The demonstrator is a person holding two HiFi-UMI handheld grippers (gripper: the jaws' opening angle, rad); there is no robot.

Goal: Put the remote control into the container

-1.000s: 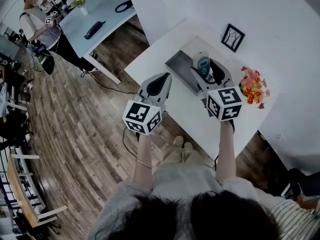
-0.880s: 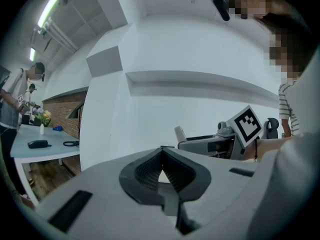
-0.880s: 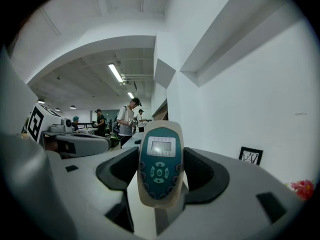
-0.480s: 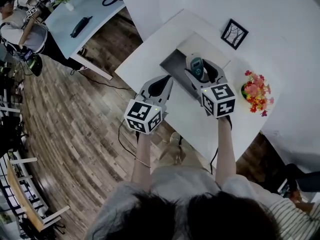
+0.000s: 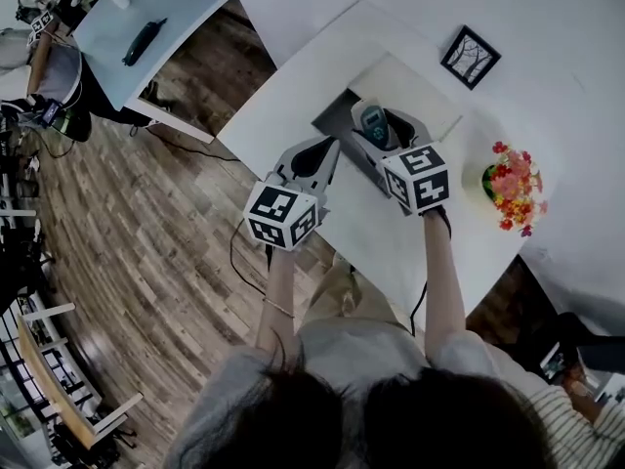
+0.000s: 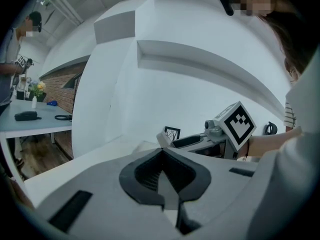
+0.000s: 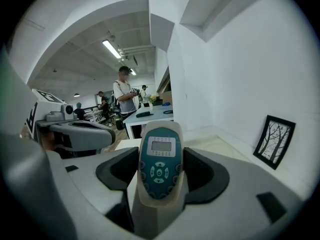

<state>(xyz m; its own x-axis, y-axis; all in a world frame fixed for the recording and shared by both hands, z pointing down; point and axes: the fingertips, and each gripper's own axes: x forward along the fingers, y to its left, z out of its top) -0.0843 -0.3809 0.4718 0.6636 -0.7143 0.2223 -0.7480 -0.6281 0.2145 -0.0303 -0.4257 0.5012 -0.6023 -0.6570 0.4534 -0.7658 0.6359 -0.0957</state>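
Over the grey container [image 5: 333, 128], the right tool [image 5: 383, 133] pinches the remote control [image 7: 159, 164] upright by its sides; the left tool [image 5: 311, 161] hangs closed, empty. Let go off-centre, the remote could clip the rim and tumble onto the desk [image 5: 293, 81].

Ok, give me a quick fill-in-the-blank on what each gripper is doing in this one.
1. The right gripper is shut on the ____.
2. The left gripper is shut and holds ____.
3. In the head view the right gripper hangs over the grey ____.

Missing words: remote control; nothing; container.
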